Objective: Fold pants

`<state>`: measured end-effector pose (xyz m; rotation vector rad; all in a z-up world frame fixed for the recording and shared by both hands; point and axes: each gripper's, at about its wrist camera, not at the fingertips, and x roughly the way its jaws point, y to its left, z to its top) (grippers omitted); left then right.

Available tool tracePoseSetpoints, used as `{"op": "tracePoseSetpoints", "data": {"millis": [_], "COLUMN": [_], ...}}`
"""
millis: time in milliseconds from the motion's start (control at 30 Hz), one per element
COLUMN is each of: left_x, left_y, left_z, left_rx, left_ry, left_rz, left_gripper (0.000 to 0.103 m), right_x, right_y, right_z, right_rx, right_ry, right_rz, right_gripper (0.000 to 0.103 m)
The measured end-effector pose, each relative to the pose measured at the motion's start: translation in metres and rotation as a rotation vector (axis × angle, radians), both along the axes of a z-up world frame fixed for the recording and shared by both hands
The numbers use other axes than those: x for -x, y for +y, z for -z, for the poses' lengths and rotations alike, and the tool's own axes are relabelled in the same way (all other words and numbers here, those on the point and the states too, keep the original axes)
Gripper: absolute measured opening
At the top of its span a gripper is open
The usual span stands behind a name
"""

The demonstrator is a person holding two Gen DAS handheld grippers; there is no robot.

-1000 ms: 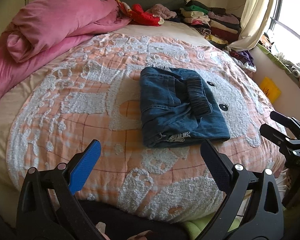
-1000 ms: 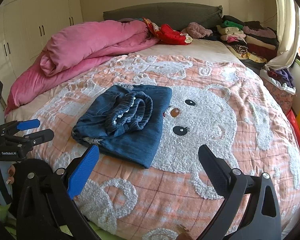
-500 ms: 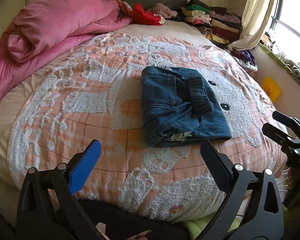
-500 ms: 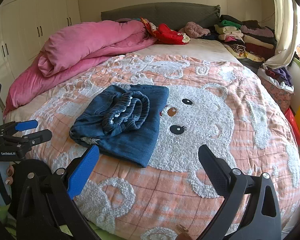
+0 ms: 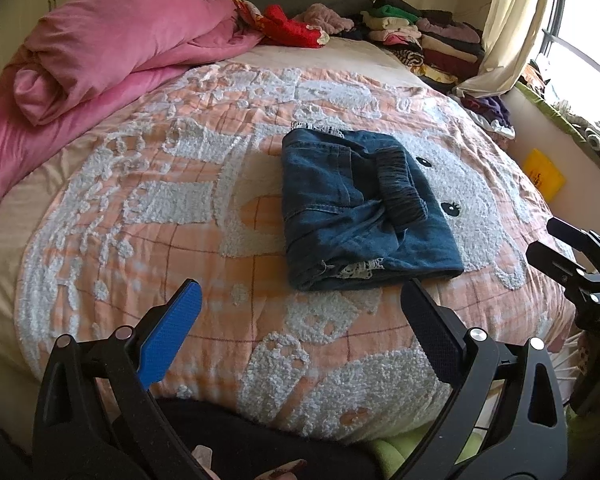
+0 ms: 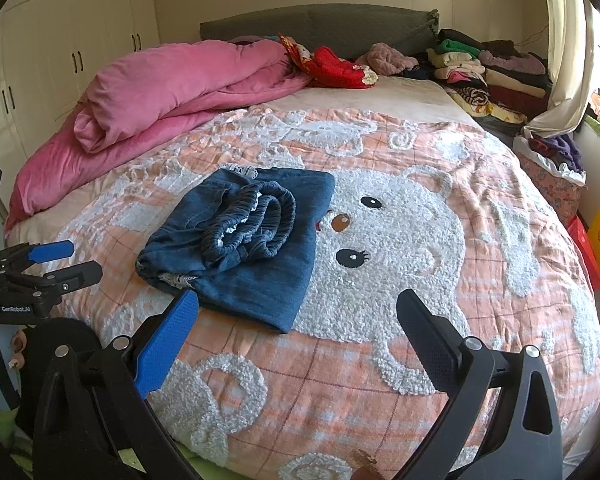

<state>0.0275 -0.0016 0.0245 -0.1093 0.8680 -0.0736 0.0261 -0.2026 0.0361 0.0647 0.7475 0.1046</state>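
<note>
On the bed (image 5: 148,216), mid-quilt, pants (image 5: 360,208) lie as a compact folded bundle w/ waistband on top, so folding looks done. Left claw (image 5: 300,320) and right claw (image 6: 296,332) both spread, holding nothing, near bed edge, apart from pants.

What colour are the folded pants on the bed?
Dark blue denim pants, with a gathered elastic waistband on top; clearest in the right wrist view.

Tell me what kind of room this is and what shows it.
Almost certainly a home bedroom: a bed with a grey headboard and pink duvet, built-in wardrobes along the wall, and stacks of folded clothes by the window. The folded pants lie on the bedspread.
</note>
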Motion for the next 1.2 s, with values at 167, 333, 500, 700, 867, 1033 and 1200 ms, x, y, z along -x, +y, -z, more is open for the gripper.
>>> {"op": "tracePoseSetpoints", "data": {"millis": [167, 333, 500, 700, 867, 1033, 1200], "left_x": [-0.001, -0.002, -0.006, -0.019, -0.037, -0.082, -0.14], "left_y": [0.001, 0.002, 0.003, 0.02, 0.046, 0.091, 0.145], "left_z": [0.001, 0.002, 0.003, 0.016, 0.021, 0.029, 0.054], "left_rx": [0.015, 0.056, 0.023, 0.0, -0.034, -0.079, -0.103], "left_ry": [0.004, 0.007, 0.013, 0.068, 0.08, 0.104, 0.162], "left_rz": [0.015, 0.034, 0.014, -0.063, -0.137, -0.267, -0.372], "left_gripper": [0.093, 0.093, 0.093, 0.093, 0.093, 0.093, 0.093], "right_x": [-0.001, -0.003, -0.006, -0.014, -0.028, -0.053, -0.086], "right_y": [0.0, -0.001, -0.008, -0.023, -0.054, -0.119, -0.213], "right_z": [0.003, 0.006, 0.013, 0.022, 0.033, 0.043, 0.062], "right_rx": [0.005, 0.003, -0.001, -0.01, -0.006, 0.025, 0.075], "right_ry": [0.007, 0.012, 0.026, 0.047, 0.079, 0.077, 0.103], "right_rz": [0.005, 0.012, 0.03, 0.056, 0.112, 0.255, 0.439], "right_gripper": [0.099, 0.099, 0.099, 0.099, 0.098, 0.098, 0.099]}}
